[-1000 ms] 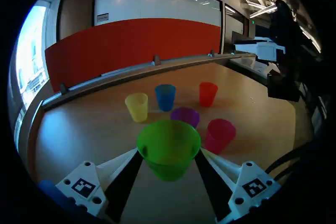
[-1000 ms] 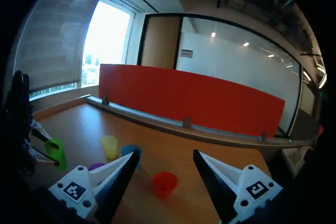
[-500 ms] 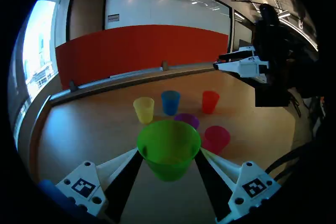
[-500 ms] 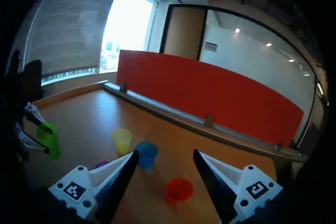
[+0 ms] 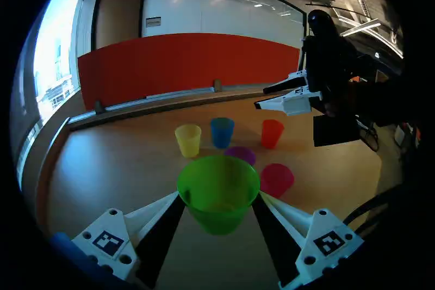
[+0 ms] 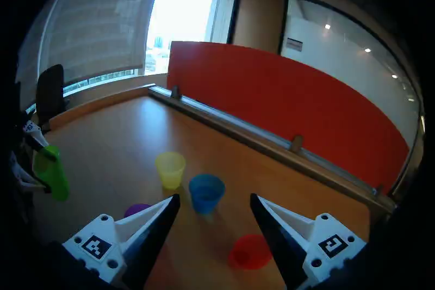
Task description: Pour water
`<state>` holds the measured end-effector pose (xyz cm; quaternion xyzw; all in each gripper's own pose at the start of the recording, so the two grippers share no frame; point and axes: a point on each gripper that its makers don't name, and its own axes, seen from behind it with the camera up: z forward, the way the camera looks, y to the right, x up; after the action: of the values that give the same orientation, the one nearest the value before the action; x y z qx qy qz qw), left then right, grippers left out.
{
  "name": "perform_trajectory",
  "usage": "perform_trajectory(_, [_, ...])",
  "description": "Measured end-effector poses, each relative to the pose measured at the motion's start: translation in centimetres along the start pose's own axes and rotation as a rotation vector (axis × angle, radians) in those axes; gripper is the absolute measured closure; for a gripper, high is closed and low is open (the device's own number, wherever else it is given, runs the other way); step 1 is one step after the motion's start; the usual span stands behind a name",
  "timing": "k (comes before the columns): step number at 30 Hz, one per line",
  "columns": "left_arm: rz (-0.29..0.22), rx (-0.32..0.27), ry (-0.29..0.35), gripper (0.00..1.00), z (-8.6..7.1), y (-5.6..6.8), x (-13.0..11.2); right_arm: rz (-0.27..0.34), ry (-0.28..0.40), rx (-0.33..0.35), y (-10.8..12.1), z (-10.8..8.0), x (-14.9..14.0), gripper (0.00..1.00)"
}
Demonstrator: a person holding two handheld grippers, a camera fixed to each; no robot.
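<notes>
Green cup [image 5: 217, 181] is clamped upright in the left gripper [image 5: 217, 198], bottom centre of the left gripper view. The right gripper [image 6: 213, 197] is held wide apart with nothing in it. The blue cup [image 6: 205, 193] is lined up dead ahead between its fingers, lower centre, so that one's probably getting grabbed next.

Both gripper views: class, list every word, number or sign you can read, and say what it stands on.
No text can be read.
Wall plaque: too small and blurred to read.
Square black-and-white markers: coded patterns, no letters.
Green cup: no print visible.
</notes>
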<state>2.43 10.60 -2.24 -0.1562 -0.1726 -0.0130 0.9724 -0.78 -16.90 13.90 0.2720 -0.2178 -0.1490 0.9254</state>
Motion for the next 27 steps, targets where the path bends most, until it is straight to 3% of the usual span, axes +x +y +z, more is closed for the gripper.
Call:
perform_trajectory(17, [-0.026,0.023,-0.004,0.16,-0.1,-1.0,-0.4,0.065,-0.189,0.068,-1.2,5.3,-3.7,0.00])
perform_trajectory(27, [-0.043,0.029,-0.005,0.15,0.1,-1.3,-0.7,0.049,-0.257,0.080,-1.7,6.9,-4.7,0.00])
